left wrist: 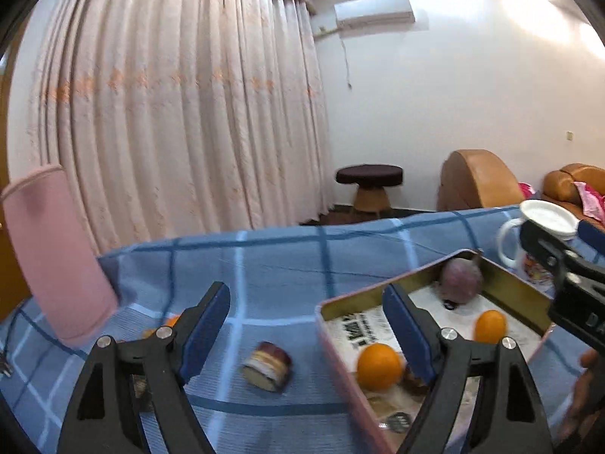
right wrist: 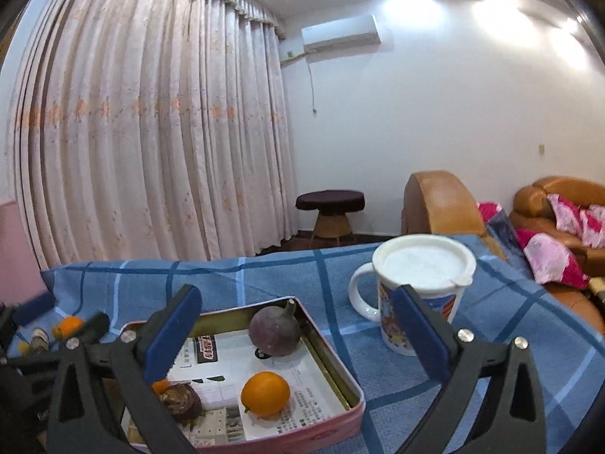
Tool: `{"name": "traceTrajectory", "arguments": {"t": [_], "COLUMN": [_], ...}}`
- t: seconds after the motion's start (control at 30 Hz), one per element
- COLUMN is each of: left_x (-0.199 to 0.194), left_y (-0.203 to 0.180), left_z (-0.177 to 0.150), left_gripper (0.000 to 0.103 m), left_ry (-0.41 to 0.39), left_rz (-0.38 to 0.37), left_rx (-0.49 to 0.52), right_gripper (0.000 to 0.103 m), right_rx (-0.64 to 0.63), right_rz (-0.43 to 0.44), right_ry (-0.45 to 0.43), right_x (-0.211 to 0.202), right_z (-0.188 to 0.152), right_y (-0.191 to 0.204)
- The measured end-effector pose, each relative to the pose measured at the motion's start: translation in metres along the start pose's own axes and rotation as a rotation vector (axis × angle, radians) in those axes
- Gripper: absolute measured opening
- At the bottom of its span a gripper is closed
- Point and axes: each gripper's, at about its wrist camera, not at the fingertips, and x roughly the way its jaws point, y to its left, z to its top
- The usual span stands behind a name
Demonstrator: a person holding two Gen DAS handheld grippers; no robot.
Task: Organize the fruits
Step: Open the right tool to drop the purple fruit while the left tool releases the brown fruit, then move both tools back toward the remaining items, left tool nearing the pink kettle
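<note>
Black plastic claw (left wrist: 306,327), blue finger pads (left wrist: 204,335), silver screws (left wrist: 449,334)

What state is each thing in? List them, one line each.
Left gripper: open, empty, above the cloth.
Right gripper: open, empty.
Pink tin: lidless, paper-lined, holding fruit.
Purple fruit: in the tin's far corner, stem up.
Orange: in the tin, near its front wall.
Cut fruit piece: on the cloth, outside the tin.
Mug: upright, lid on.
Curtain: drawn shut.
</note>
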Motion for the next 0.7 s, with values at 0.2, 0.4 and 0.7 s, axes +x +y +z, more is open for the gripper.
{"name": "traceTrajectory", "arguments": {"t": [0.2, 0.4, 0.7], "left_x": [-0.003, -0.013, -0.027], "left_y": [0.015, 0.017, 0.033], "left_z": [-0.001, -0.006, -0.014], "left_gripper": [0.084, 0.084, 0.084], "left_ry": [-0.01, -0.015, -0.018], "left_rz": [0.004, -0.009, -0.038], "left_rx": [-0.033, -0.018, -0.044], "right_gripper": [0.103, 0.103, 0.103], "right_rx": [-0.009, 0.023, 0.063], "right_rz": [-0.021, -0.055, -0.109], "right_ry": [0.015, 0.005, 0.008], "right_x": [-0.006, -0.022, -0.039], "right_z": [-0.002, -0.007, -0.012], "right_y": [0.005, 0.003, 0.011]}}
